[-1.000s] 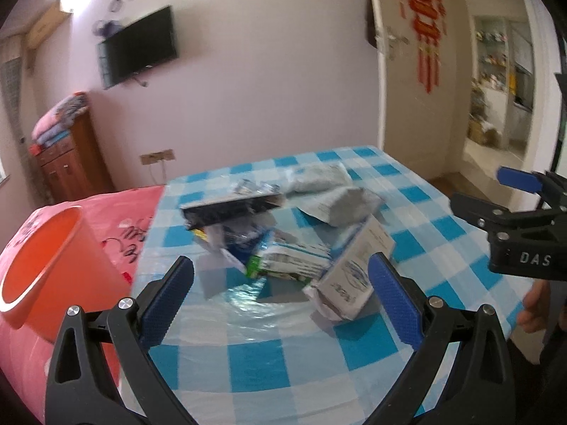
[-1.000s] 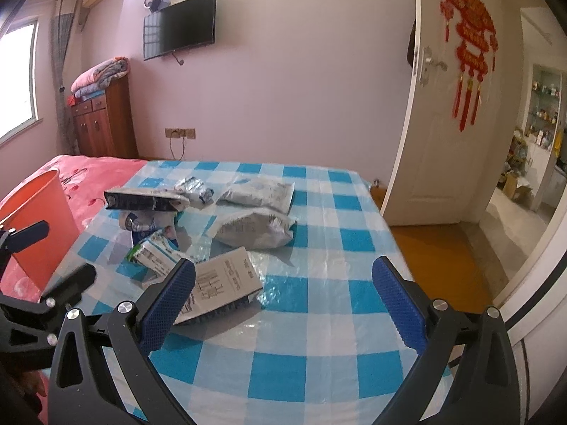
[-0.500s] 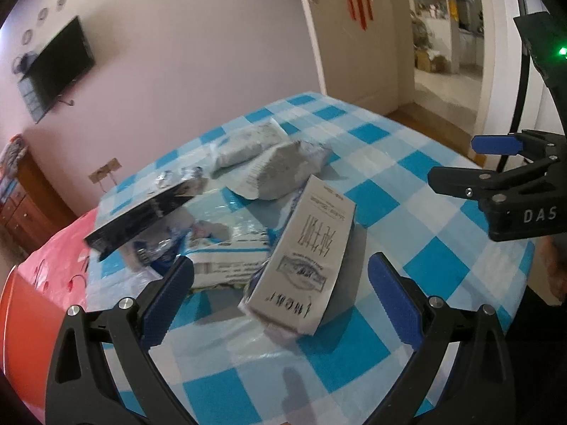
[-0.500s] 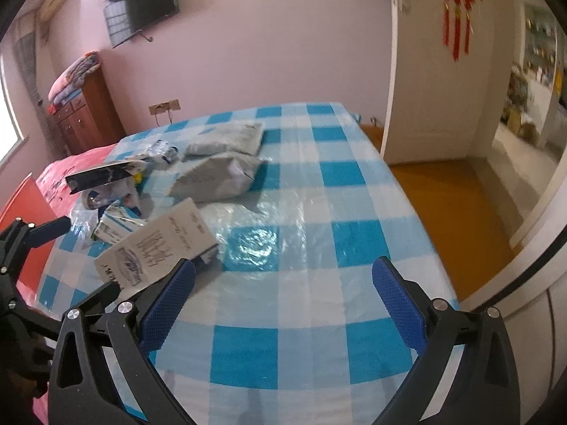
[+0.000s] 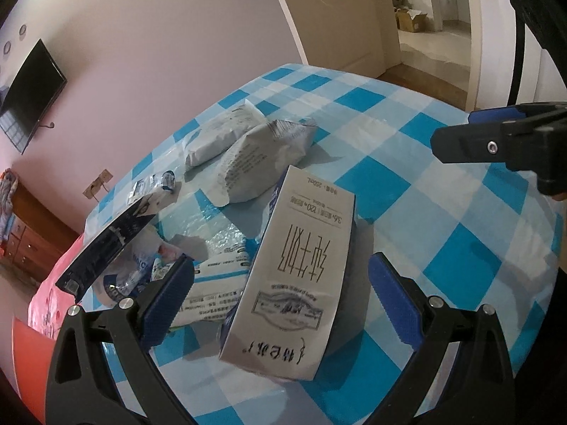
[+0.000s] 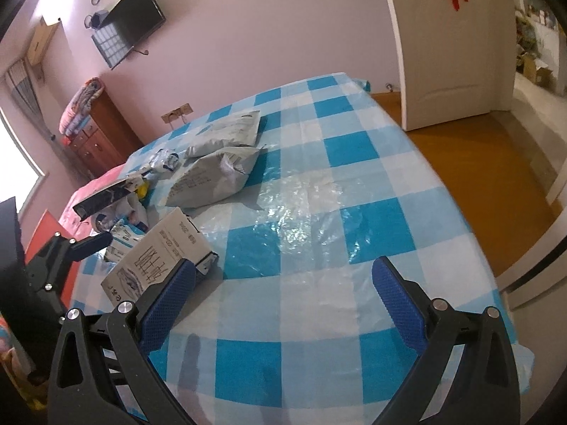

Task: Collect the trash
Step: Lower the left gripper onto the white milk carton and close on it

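Note:
A white milk carton (image 5: 297, 272) lies on the blue-checked table (image 5: 443, 177), between the open fingers of my left gripper (image 5: 280, 294), which hovers just over it without gripping. Behind it lie two grey bags (image 5: 262, 159), a small white pack (image 5: 209, 290), a black box (image 5: 110, 244) and crumpled wrappers (image 5: 156, 184). My right gripper (image 6: 280, 297) is open and empty above the table's near part, right of the carton (image 6: 159, 251). The right gripper also shows at the left wrist view's right edge (image 5: 496, 145).
An orange bin (image 5: 24, 361) stands left of the table over a pink bedspread (image 5: 53, 290). A wooden dresser (image 6: 102, 134), a wall TV (image 6: 131, 21) and an open door (image 6: 450, 42) lie beyond. The wooden floor (image 6: 478, 163) is to the right.
My left gripper has come down and forward, so the milk carton now lies between its fingers. My right gripper has tilted down and drawn closer to the table.

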The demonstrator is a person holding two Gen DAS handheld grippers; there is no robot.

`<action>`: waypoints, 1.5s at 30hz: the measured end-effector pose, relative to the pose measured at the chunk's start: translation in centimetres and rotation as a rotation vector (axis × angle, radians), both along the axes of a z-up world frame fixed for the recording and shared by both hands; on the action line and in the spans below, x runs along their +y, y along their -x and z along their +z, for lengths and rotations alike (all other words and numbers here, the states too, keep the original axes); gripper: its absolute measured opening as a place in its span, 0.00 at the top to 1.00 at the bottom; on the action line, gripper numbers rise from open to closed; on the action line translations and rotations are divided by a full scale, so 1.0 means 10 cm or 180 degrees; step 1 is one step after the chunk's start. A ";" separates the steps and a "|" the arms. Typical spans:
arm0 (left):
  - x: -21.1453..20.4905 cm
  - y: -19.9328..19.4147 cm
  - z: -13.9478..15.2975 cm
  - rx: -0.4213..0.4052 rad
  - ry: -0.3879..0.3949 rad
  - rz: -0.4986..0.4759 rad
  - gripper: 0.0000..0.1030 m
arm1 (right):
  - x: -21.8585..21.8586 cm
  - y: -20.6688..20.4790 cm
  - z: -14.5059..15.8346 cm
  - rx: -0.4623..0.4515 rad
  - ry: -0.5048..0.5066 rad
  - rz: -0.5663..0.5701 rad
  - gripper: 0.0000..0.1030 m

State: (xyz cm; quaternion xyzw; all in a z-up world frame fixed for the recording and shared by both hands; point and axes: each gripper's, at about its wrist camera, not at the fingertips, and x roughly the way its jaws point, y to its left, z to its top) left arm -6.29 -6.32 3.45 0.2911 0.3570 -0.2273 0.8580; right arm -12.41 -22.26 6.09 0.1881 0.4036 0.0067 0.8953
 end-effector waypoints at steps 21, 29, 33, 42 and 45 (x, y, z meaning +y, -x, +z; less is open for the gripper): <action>0.01 0.04 0.13 0.0156 0.0435 0.0218 0.72 | -0.01 -0.14 -0.09 0.0006 -0.0237 0.0129 0.05; 0.18 0.10 0.05 0.0369 0.0521 0.0283 0.49 | 0.00 -0.12 -0.11 0.0033 -0.0274 0.0110 0.05; 0.12 0.18 0.03 0.0285 0.0425 0.0208 0.21 | 0.03 -0.13 -0.11 0.0036 -0.0202 0.0123 0.05; 0.03 0.15 -0.11 0.0289 0.0230 0.0347 0.37 | 0.10 -0.13 -0.10 0.0017 -0.0174 0.0202 0.05; 0.08 0.21 -0.10 0.0280 0.0309 0.0377 0.38 | 0.12 -0.13 -0.10 0.0021 -0.0223 0.0231 0.05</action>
